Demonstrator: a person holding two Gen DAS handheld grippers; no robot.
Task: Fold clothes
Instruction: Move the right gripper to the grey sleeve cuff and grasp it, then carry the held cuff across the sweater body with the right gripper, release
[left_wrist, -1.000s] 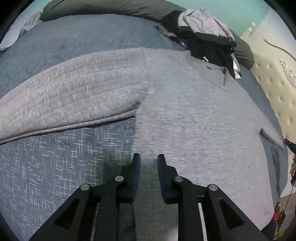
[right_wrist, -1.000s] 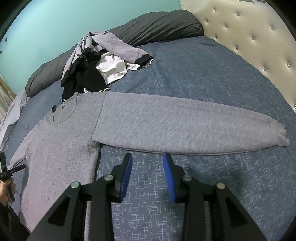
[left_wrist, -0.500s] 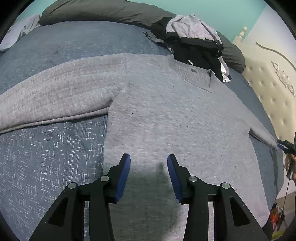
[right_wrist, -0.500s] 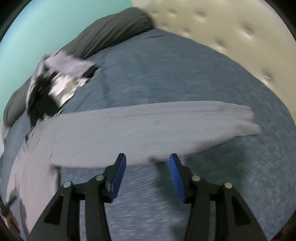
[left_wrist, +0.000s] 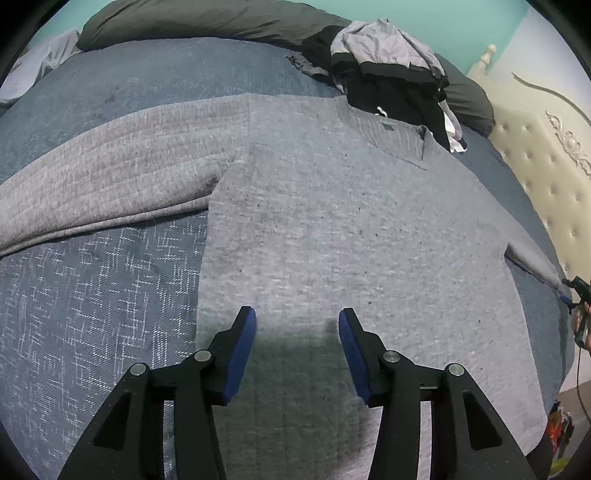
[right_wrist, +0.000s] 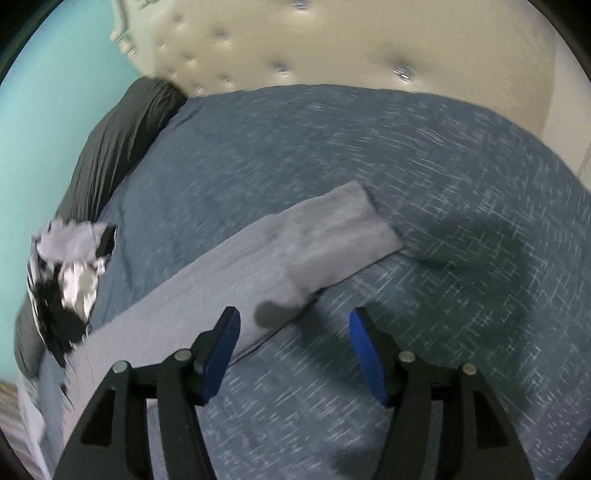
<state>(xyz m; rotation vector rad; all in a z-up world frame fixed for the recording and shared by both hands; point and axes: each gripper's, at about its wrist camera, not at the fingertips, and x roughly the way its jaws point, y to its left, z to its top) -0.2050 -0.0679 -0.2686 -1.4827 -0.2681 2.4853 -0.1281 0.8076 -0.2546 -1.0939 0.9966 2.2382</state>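
Note:
A grey knit sweater (left_wrist: 332, 229) lies flat and face up on the blue bedspread (left_wrist: 92, 295), both sleeves spread out sideways. My left gripper (left_wrist: 297, 321) hovers over the sweater's lower body, its jaws opening with nothing between them. In the right wrist view, the sweater's sleeve (right_wrist: 280, 254) runs diagonally, its cuff (right_wrist: 354, 218) toward the upper right. My right gripper (right_wrist: 295, 325) hangs above the sleeve's near edge close to the cuff, jaws opening and empty. This view is motion-blurred.
A pile of black, white and lilac clothes (left_wrist: 391, 77) sits by the sweater's collar. Dark grey pillows (left_wrist: 207, 22) line the far side by a teal wall. A cream tufted headboard (right_wrist: 332, 44) borders the bed. The other gripper, hand-held (left_wrist: 578, 306), shows at the right edge.
Both grippers' jaws have widened. The left view slid right, from the sweater's side seam to over its body. The right gripper swept right along the sleeve toward the cuff and rolled.

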